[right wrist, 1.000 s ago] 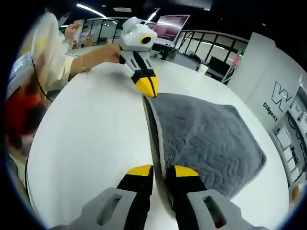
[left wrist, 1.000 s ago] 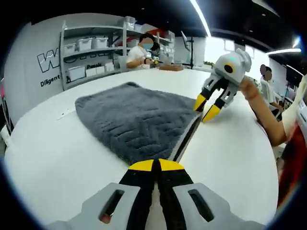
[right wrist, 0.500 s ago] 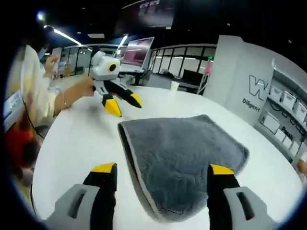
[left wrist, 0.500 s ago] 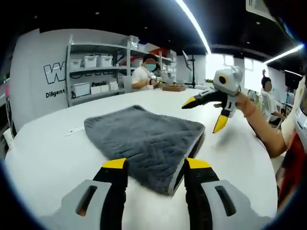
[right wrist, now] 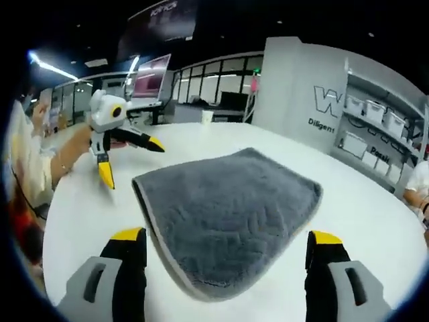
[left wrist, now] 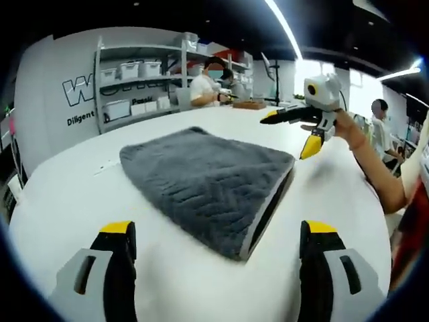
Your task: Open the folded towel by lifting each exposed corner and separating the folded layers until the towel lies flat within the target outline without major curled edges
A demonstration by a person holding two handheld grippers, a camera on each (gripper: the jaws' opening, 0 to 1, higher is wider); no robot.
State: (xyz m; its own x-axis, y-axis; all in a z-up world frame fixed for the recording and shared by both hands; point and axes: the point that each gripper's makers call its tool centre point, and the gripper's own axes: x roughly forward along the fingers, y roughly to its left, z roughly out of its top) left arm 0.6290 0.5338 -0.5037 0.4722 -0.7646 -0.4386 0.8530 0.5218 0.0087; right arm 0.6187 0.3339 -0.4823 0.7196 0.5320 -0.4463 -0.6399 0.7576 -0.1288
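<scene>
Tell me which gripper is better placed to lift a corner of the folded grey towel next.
Left, probably. The folded grey towel's open layered edge and near corner lie just ahead of the left gripper, jaws wide open. The right gripper faces a rounded fold.

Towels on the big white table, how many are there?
1: a folded grey towel lies in the middle of the white table, between the two grippers. Nothing shows whether more lie elsewhere.
</scene>
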